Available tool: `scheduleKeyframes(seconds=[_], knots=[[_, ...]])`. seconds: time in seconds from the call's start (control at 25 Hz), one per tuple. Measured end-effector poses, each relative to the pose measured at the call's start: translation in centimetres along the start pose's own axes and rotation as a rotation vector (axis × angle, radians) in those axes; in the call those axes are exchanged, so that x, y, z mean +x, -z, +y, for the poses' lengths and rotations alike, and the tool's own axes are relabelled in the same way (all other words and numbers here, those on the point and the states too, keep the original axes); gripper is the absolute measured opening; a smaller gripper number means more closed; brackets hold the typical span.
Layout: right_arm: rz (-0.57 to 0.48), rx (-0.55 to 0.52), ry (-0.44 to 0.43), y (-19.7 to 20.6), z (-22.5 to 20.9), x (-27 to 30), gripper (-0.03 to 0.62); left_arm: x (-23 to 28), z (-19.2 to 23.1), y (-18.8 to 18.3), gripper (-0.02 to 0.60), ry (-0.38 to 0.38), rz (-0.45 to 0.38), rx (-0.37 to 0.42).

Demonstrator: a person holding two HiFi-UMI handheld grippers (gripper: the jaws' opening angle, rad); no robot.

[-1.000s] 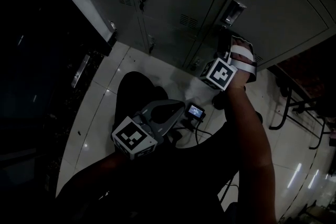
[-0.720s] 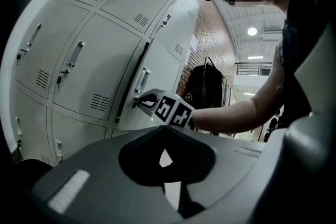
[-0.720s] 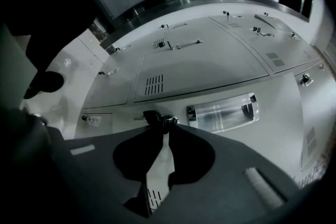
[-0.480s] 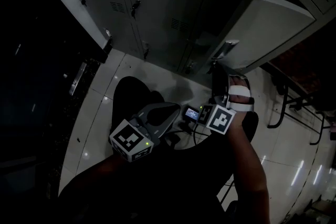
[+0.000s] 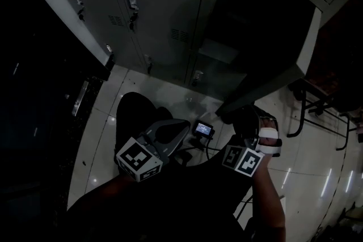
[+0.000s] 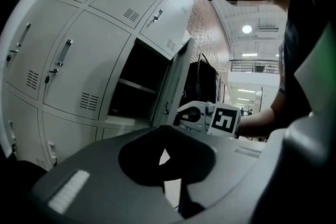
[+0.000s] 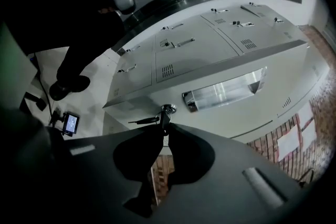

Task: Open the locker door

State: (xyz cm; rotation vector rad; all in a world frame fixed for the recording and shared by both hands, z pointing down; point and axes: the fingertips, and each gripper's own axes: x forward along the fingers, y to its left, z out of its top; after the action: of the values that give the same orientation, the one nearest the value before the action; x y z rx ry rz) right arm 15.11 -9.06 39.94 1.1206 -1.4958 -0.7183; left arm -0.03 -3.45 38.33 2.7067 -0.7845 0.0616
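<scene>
Locker door (image 5: pixel 266 85), flat grey metal, open; right tongs (image 7: pixel 163 132) clamp key (image 7: pixel 164 117); left tongs (image 6: pixel 164 144) together.

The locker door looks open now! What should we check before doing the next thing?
1. Locker door stands wide open: ok.
2. Right gripper is shut on the key in the door's lock: ok.
3. Left gripper is shut, holds nothing and is away from the door: ok.
4. What is inside the locker: cannot tell. It is too dark, and only a shelf shows.
5. Floor free to step on: not ok. A small screen lies there.
</scene>
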Motion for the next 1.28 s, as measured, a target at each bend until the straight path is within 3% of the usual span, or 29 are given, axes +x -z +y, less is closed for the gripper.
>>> scheduleKeyframes(seconds=[0.64, 0.96, 1.28], knots=[[0.205, 0.116, 0.034, 8.8, -1.1, -2.4, 0.032, 0.8, -1.1, 0.3, 0.012, 0.033, 0.018, 0.007], [0.222, 0.189, 0.024, 10.2, -1.4, -3.2, 0.047, 1.0, -1.5, 0.1, 0.012, 0.041, 0.025, 0.021], [0.107, 0.517, -0.090, 8.9, -1.7, -7.0, 0.054, 1.1, -1.6, 0.4, 0.012, 0.042, 0.031, 0.017]])
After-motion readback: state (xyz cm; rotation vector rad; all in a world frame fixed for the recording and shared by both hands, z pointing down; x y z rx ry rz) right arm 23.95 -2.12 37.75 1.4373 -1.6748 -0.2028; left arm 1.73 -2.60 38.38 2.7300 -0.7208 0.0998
